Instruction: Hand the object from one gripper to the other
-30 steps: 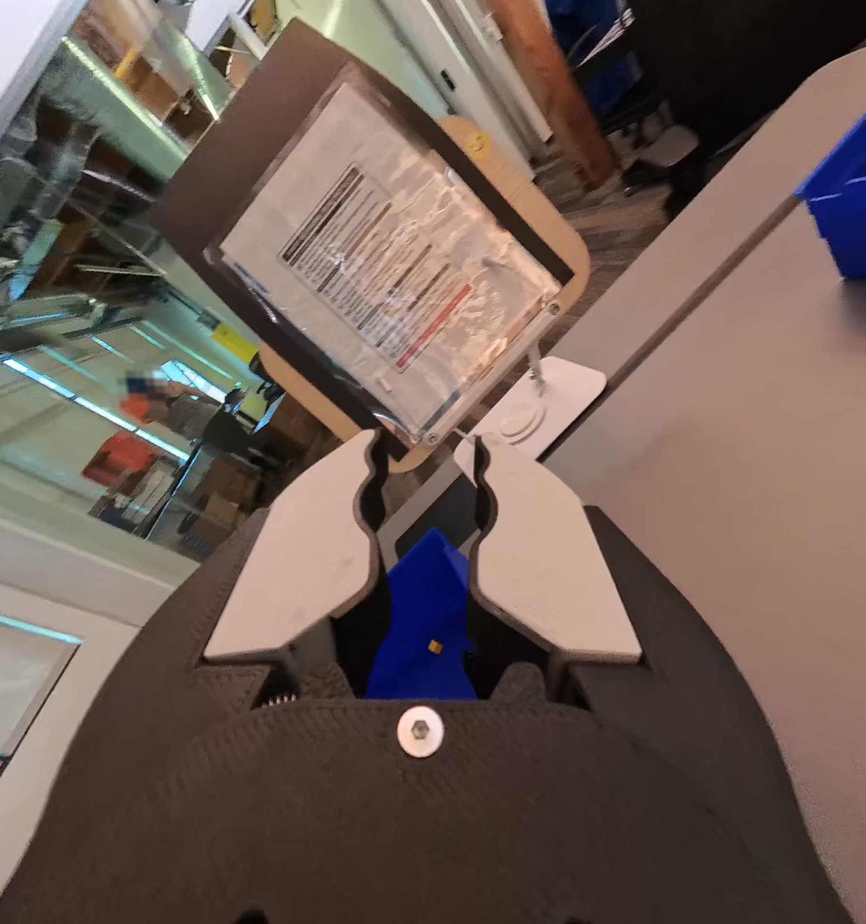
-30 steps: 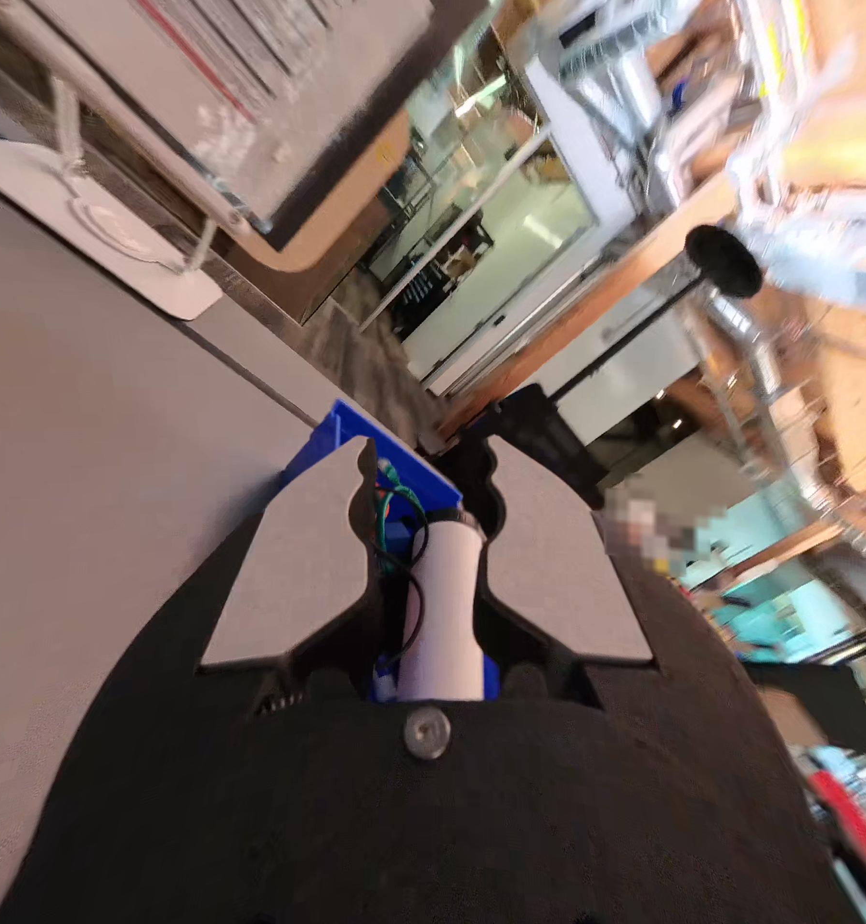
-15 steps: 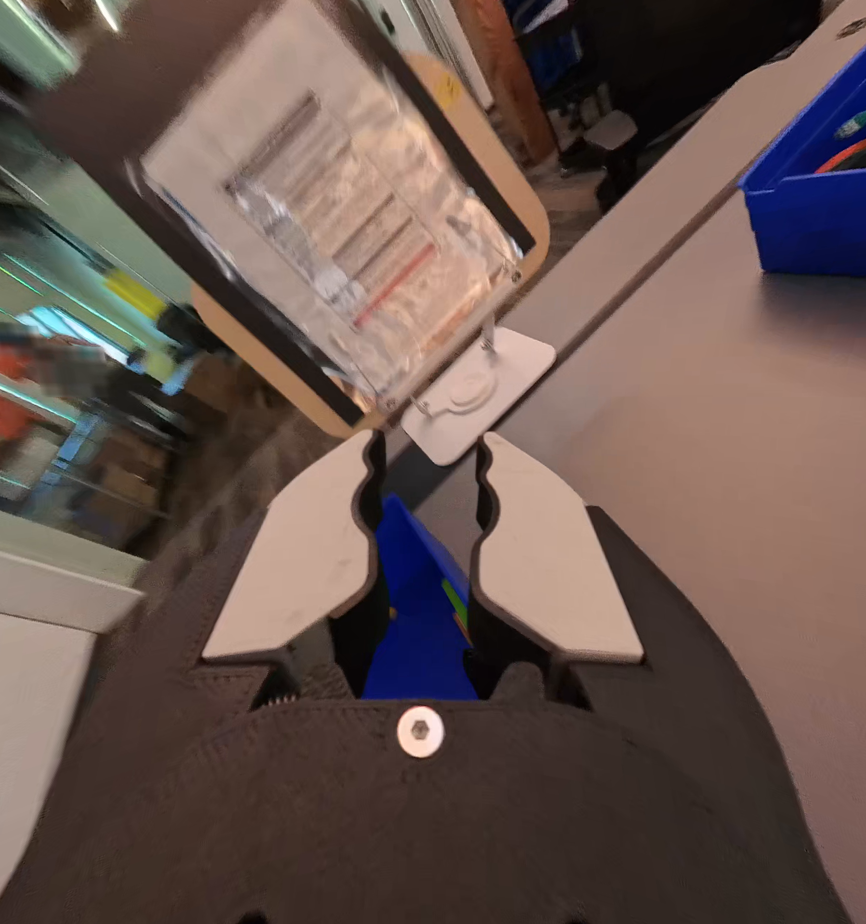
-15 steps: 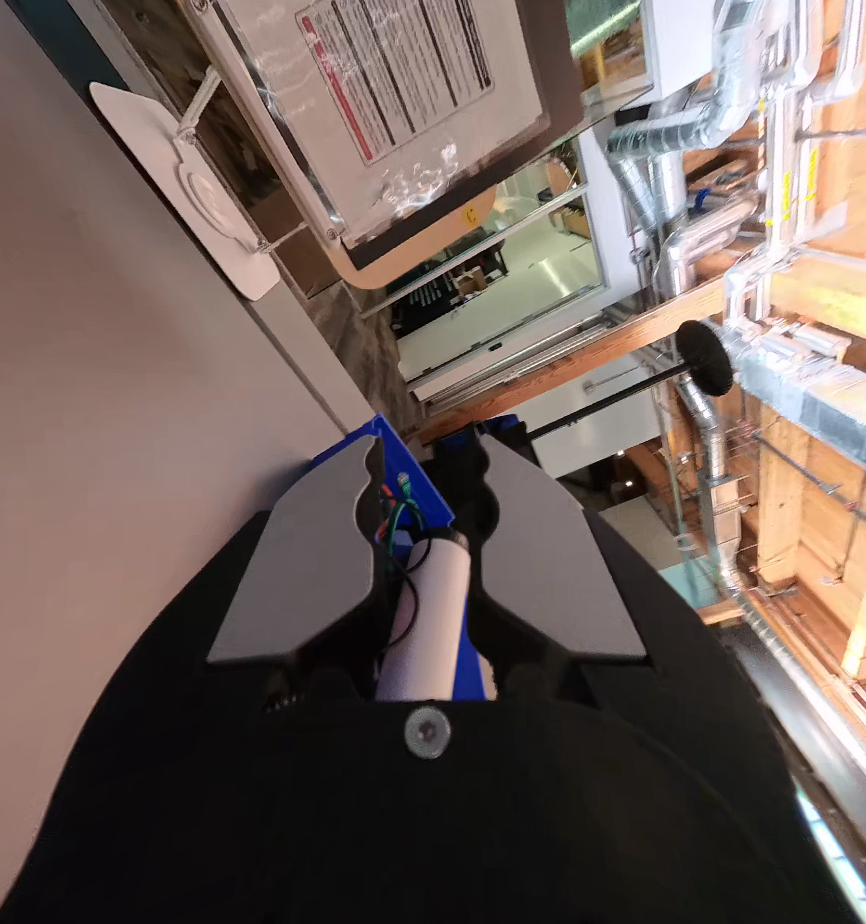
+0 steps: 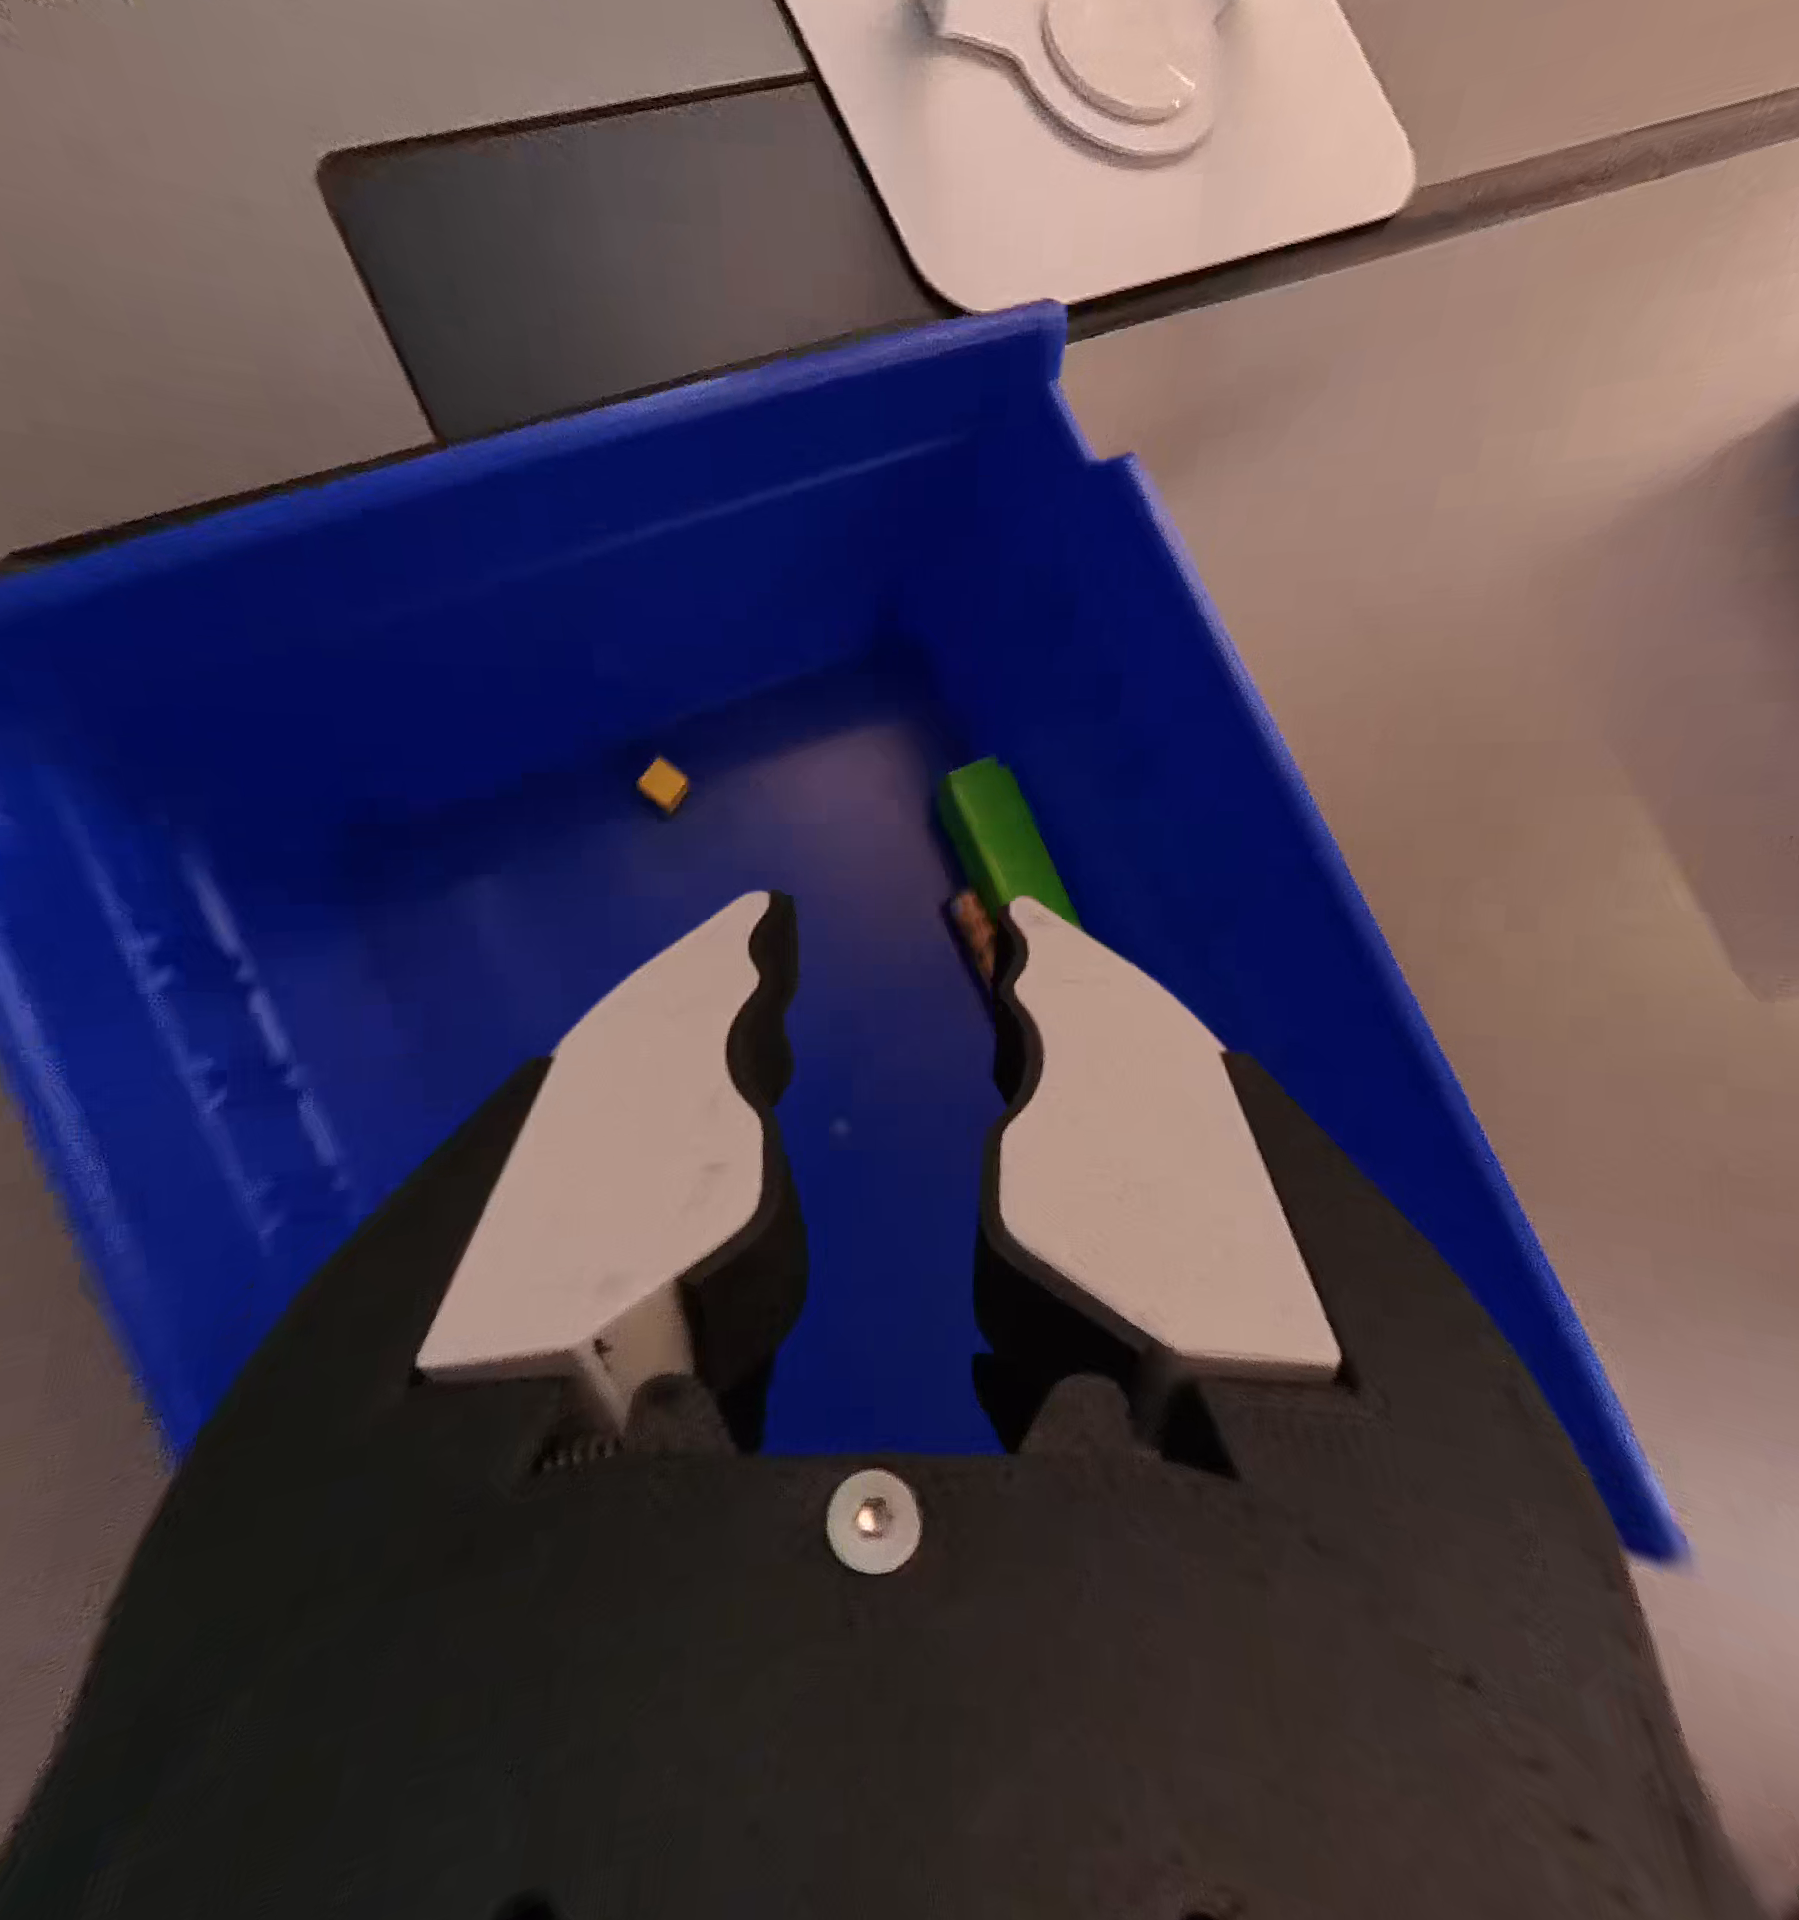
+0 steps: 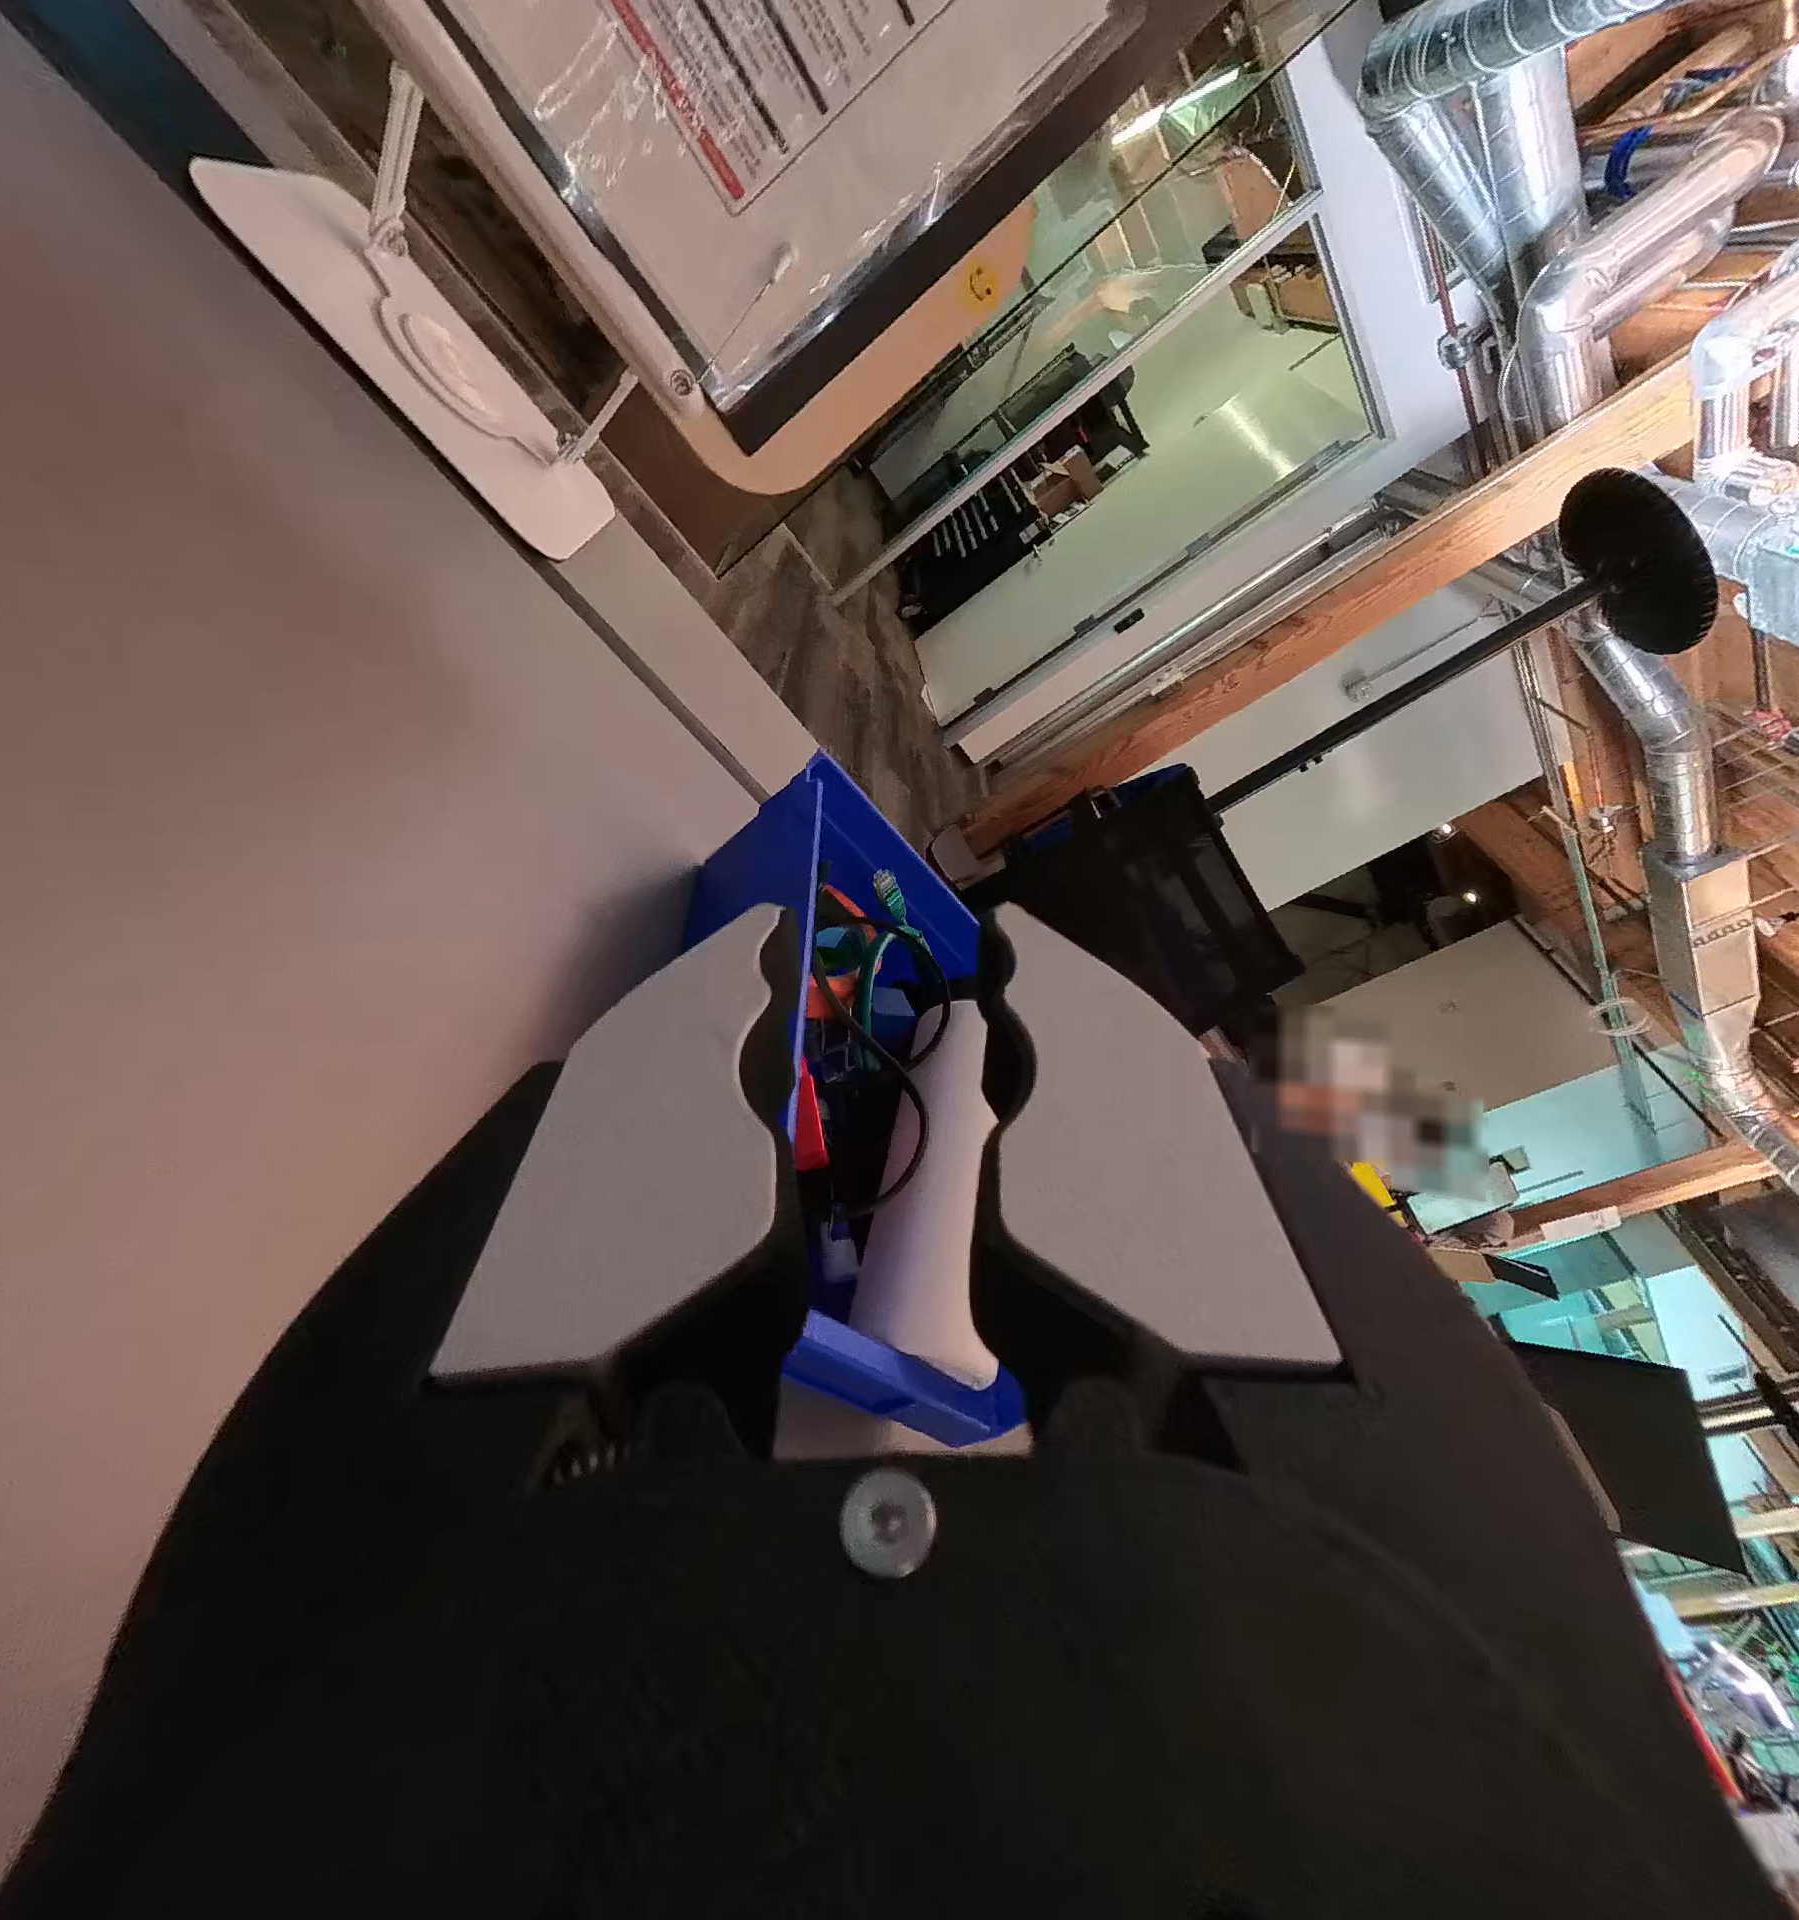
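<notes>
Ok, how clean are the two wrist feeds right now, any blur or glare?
Left wrist view: motion blur smears the blue bin rim and left wall; green block readable. Right wrist view: sharper, tilted, wide-angle bending at edges, glare on the plastic-covered sheet; second bin clear.

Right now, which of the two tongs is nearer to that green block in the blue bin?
Left. The left tongs hang open over the blue bin, one tip right beside the green block. The right tongs face a different bin of cables; no green block shows there.
</notes>
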A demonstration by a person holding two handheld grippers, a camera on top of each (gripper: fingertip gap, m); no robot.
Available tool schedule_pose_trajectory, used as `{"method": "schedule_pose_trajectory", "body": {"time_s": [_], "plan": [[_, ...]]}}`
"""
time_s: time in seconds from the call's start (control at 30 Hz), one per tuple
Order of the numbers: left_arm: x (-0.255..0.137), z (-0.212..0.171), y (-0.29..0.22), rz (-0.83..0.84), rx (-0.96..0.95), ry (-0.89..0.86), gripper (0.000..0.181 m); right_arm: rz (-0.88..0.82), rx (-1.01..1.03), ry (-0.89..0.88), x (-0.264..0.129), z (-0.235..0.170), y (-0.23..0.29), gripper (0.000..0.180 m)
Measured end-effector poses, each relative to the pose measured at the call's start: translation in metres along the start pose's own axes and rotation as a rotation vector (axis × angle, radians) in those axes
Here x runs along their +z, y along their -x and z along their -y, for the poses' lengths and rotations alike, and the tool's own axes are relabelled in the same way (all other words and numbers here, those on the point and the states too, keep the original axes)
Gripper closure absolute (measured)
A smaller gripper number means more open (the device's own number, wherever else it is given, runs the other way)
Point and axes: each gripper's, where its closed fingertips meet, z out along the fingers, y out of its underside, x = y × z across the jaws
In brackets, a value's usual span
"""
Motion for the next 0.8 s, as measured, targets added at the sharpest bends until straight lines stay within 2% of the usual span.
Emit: {"method": "schedule_pose_trajectory", "body": {"time_s": [0.2,0.33,0.47,0.6,0.7,0.77,0.8], "plan": [[0.06,0.002,0.049,0.261,-0.031,-0.007,0.141,-0.007,-0.019,-0.017,-0.007,0.006,-0.004,0.146],[0.07,-0.004,0.066,0.321,-0.029,0.012,0.14,-0.019,-0.037,-0.012,-0.011,0.004,-0.009,0.146],[0.078,-0.005,0.068,0.347,0.038,0.002,0.139,-0.037,-0.027,-0.013,-0.016,0.002,-0.016,0.147],[0.083,-0.011,0.076,0.438,0.121,0.063,0.134,-0.044,-0.026,-0.013,-0.02,-0.001,-0.02,0.147],[0.085,-0.009,0.076,0.457,0.161,0.049,0.144,-0.052,-0.039,-0.004,-0.023,-0.003,-0.024,0.147],[0.087,-0.011,0.074,0.447,0.175,0.051,0.167,-0.051,-0.039,-0.001,-0.025,-0.004,-0.026,0.147],[0.087,-0.011,0.074,0.441,0.178,0.055,0.167,-0.051,-0.037,0.0,-0.026,-0.005,-0.026,0.147]]}}
